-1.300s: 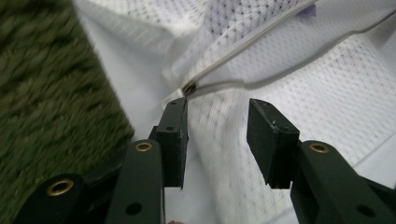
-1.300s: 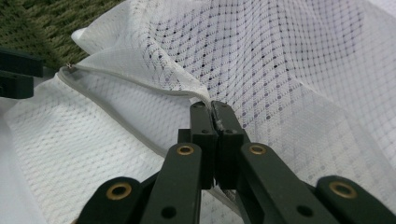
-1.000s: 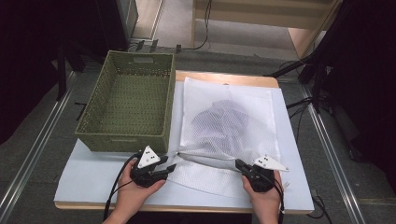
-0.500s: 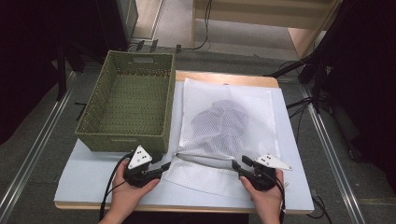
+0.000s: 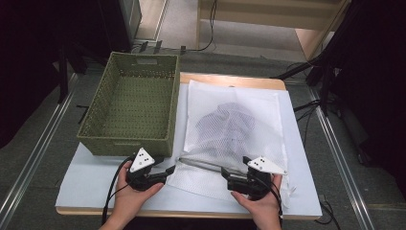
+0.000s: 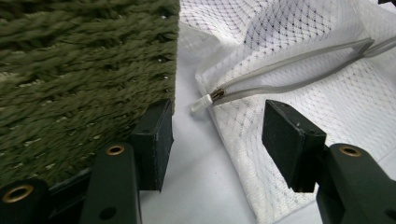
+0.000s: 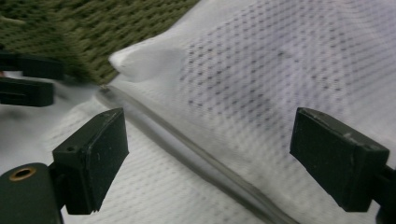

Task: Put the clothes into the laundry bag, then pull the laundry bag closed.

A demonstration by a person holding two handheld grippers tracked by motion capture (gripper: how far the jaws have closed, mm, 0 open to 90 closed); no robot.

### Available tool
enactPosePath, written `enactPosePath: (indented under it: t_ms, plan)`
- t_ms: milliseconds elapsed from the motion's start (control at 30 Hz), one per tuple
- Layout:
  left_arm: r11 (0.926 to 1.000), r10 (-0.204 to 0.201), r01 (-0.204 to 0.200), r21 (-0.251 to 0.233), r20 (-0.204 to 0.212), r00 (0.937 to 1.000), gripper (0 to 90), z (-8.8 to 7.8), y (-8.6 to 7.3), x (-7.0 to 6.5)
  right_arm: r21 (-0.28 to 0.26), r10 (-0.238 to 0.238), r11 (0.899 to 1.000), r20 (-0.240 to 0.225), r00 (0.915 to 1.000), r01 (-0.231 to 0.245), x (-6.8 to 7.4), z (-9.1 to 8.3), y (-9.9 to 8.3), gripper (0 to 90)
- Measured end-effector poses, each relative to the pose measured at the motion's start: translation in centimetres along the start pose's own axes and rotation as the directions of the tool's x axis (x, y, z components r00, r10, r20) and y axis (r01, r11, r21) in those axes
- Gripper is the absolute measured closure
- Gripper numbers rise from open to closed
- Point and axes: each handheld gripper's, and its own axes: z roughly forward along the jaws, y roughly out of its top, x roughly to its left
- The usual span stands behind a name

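Moved: right gripper (image 5: 224, 176) jaws have just opened, off the mesh bag (image 5: 232, 129).
Left gripper (image 5: 170, 171): jaws apart, nothing held, opening further.
Writing: none legible.

A basket (image 5: 131, 112) was set on the left half of the table (image 5: 86, 191), reaching to its far edge. A mesh bag (image 5: 234, 129) was laid just beside it on the right, its zipper (image 5: 203, 164) run along the part nearest the front edge, with a garment (image 5: 230, 122) enclosed in it.

Evenly lit from overhead, dim and black toward the room's edges. Soft, low-detail high view. Blurred woven basket (image 7: 93, 32) in the right gripper view; faint shadows.
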Motion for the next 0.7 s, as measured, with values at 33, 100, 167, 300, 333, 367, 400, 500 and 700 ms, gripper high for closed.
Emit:
enactPosePath:
  t_ms: [33, 100, 167, 300, 333, 367, 400, 500, 700]
  plan:
    - [1.0000, 0.002, -0.002, 0.004, 0.006, 1.0000, 44.2, 0.2, 0.0, -0.1, 0.004, -0.001, 1.000, -0.013, 0.9999, 0.001, 0.2, 0.1, 0.0, 11.3]
    - [1.0000, 0.006, -0.006, 0.007, 0.007, 1.0000, 44.3, 0.2, 0.0, -0.1, 0.006, -0.002, 1.000, -0.022, 0.9998, 0.002, 0.6, 0.3, -0.1, 11.8]
    - [1.0000, 0.000, 0.000, 0.006, 0.000, 1.0000, 44.4, 0.1, 0.0, 0.0, 0.009, -0.003, 1.000, -0.035, 0.9994, 0.003, 0.9, 0.7, -0.2, 14.1]
    - [1.0000, -0.009, 0.009, -0.004, -0.008, 0.9999, 45.1, -0.1, 0.1, 0.3, 0.024, -0.030, 0.999, -0.094, 0.9951, 0.032, 2.2, 1.6, -0.5, 25.7]
    - [0.9999, -0.014, 0.014, -0.010, -0.009, 0.9999, 45.4, -0.2, 0.1, 0.4, 0.033, -0.038, 0.999, -0.091, 0.9951, 0.041, 2.5, 1.9, -0.5, 28.3]
    - [0.9998, -0.015, 0.015, -0.011, -0.011, 0.9998, 46.1, -0.4, 0.2, 0.5, 0.038, -0.040, 0.998, -0.092, 0.9949, 0.044, 2.9, 2.1, -0.5, 31.1]
    - [0.9998, -0.015, 0.015, -0.015, -0.012, 0.9998, 47.9, -0.5, 0.2, 0.5, 0.040, -0.038, 0.998, -0.099, 0.9943, 0.042, 3.1, 2.4, -0.6, 32.7]
    - [0.9998, -0.012, 0.012, -0.016, -0.007, 0.9999, 57.8, -0.9, 0.3, 0.7, 0.045, -0.035, 0.998, -0.098, 0.9946, 0.040, 3.8, 3.1, -0.4, 34.9]
    - [0.9993, -0.038, 0.038, 0.007, 0.033, 0.9987, 83.1, -1.4, 0.3, 1.3, 0.083, -0.022, 0.996, -0.153, 0.9879, 0.035, 4.7, 4.9, 0.2, 44.7]
